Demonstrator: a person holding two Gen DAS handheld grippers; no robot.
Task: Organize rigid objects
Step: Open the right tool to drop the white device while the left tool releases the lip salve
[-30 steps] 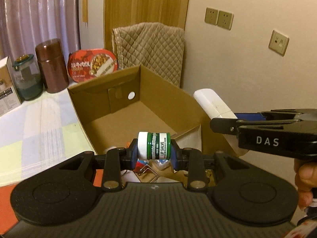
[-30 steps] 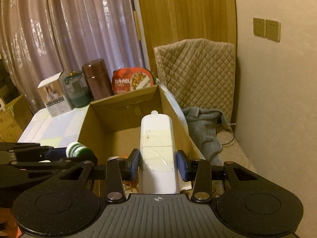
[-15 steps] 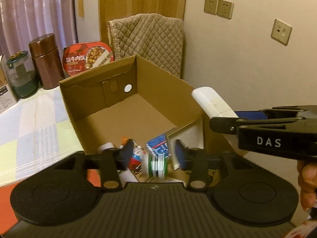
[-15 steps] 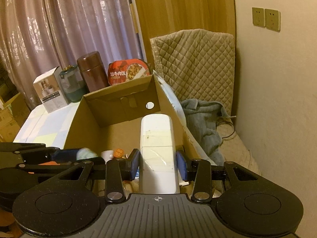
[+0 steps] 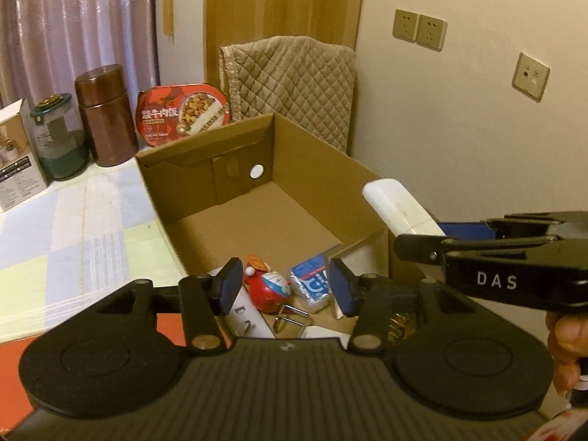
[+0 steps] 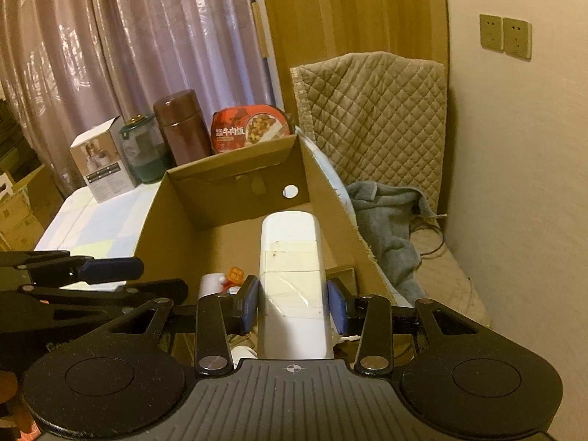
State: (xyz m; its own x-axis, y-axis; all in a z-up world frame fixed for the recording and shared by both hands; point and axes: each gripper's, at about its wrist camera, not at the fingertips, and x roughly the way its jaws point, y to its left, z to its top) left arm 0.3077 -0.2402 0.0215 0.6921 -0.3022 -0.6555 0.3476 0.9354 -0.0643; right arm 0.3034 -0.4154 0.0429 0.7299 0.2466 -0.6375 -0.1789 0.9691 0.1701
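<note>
Pastel-checked tabletop (image 5: 73,228) against a cream wall; pleated curtains (image 6: 128,36) behind. Open corrugated box (image 5: 323,180) holds a round red toy (image 5: 266,290) (glossy). Left gripper (image 5: 284,286): jaws released, empty. Right gripper (image 6: 294,303): jaws grasping a smooth white case (image 6: 292,257) above the box.

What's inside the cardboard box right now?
Near end of the cardboard box: a red round toy, a blue-and-white packet, a metal clip. The far floor is bare cardboard. The left claw covers the nearest part.
</note>
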